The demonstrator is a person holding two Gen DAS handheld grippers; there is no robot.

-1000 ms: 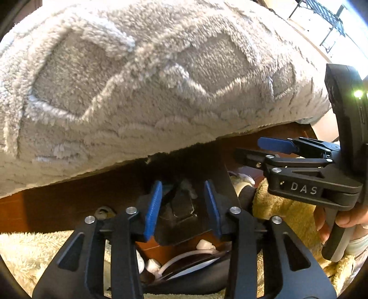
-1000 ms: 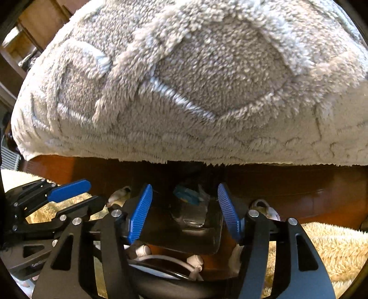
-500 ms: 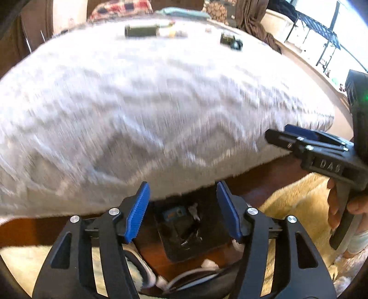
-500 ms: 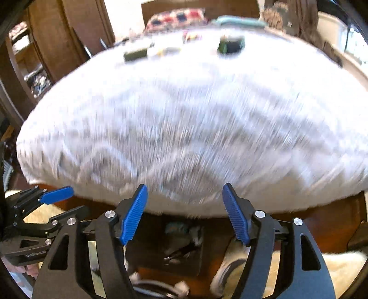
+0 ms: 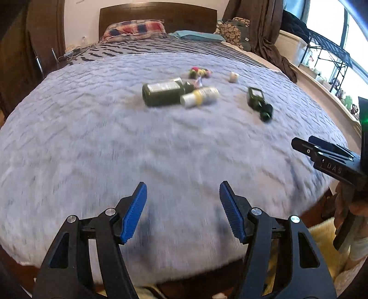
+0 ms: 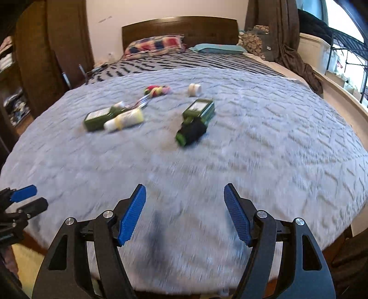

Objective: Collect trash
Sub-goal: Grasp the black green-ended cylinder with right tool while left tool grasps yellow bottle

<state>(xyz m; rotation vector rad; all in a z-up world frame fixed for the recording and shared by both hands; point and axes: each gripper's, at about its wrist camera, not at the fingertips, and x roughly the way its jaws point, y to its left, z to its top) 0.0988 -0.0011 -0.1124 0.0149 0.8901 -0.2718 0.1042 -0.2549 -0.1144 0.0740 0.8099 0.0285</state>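
Note:
Trash lies on the grey blanket of a bed (image 5: 115,142). A dark green bottle (image 5: 164,94) lies beside a white and yellow tube (image 5: 199,97); they also show in the right wrist view as bottle (image 6: 99,118) and tube (image 6: 125,119). A second green bottle with a black cap (image 5: 258,102) (image 6: 196,119) lies to the right. A small white cup (image 5: 233,76) (image 6: 194,89) and a colourful wrapper (image 5: 199,71) (image 6: 157,90) lie farther back. My left gripper (image 5: 182,212) is open and empty over the bed's near edge. My right gripper (image 6: 185,212) is open and empty beside it.
Pillows (image 5: 135,28) and a wooden headboard (image 5: 158,11) stand at the bed's far end. Curtains and a window (image 5: 322,46) are on the right. A dark wardrobe (image 6: 34,69) stands on the left. A cream rug (image 5: 322,232) lies at the bed's foot.
Both grippers have risen from floor level under the bed's edge to above the blanket. The black bin with trash has dropped out of view and the items on the bed have come into view.

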